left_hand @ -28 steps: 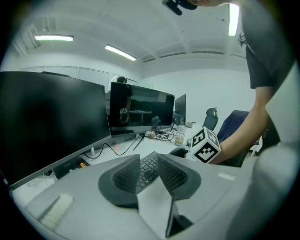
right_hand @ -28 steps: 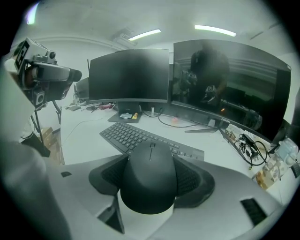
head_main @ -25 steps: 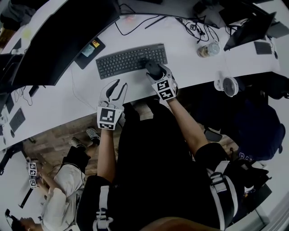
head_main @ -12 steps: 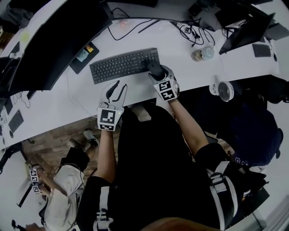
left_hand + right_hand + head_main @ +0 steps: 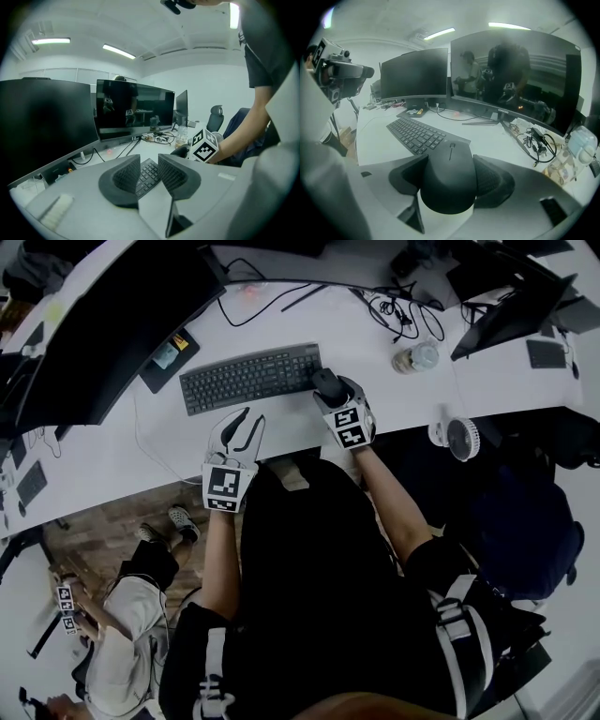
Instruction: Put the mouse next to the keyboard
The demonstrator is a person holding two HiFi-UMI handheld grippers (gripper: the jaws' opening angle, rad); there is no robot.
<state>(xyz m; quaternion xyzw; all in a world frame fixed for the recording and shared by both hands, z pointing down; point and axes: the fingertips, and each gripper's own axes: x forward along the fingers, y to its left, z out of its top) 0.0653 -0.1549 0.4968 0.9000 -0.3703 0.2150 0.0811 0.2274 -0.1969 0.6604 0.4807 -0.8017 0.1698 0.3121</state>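
A black mouse (image 5: 449,174) sits between my right gripper's (image 5: 447,180) jaws, which are shut on it. In the head view the mouse (image 5: 327,383) is just off the right end of the black keyboard (image 5: 249,377) on the white desk (image 5: 112,451), with the right gripper (image 5: 330,390) behind it. The keyboard (image 5: 418,134) stretches to the left ahead of the mouse. My left gripper (image 5: 242,425) hovers over the desk's near edge below the keyboard, jaws apart and empty. In the left gripper view the left gripper (image 5: 149,176) frames the keyboard (image 5: 149,172) between its pads.
Two dark monitors (image 5: 511,77) stand along the back of the desk. Tangled cables (image 5: 405,304) and a clear container (image 5: 413,357) lie to the right of the mouse. A small white fan (image 5: 455,438) sits at the desk's near right edge. A person crouches on the floor (image 5: 127,615) at lower left.
The right gripper with the mouse has slid to the keyboard's right end. The left gripper has shifted a little along the desk edge, still open.
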